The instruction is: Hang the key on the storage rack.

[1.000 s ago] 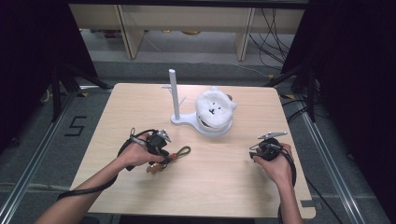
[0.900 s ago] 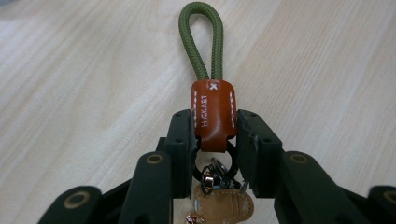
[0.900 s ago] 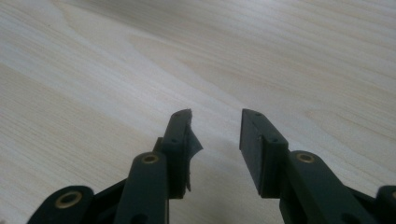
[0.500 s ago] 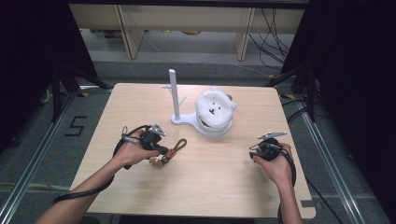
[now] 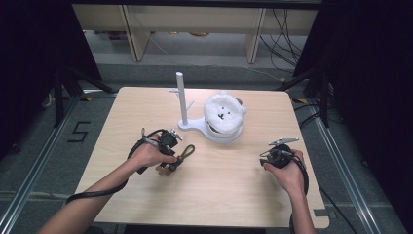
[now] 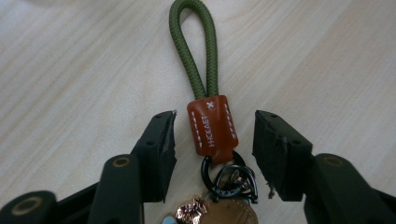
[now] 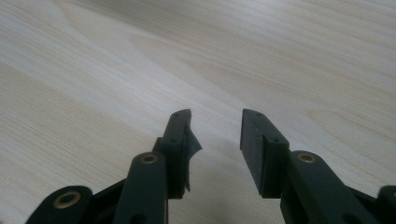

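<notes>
Pale wood table lies under both tools; left gripper, jaws just opened, straddles the keychain untouched; right gripper gapes, holding nothing.

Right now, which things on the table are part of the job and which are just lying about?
In the job:
- keychain with green cord loop, lying between the open jaws of the left gripper, untouched by either

Lying about:
- white peg stand
- white plush bear
- right gripper, open over bare table

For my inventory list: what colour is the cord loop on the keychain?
Olive green cord loop, above an orange-brown leather tab; clearest in the left gripper view.
</notes>
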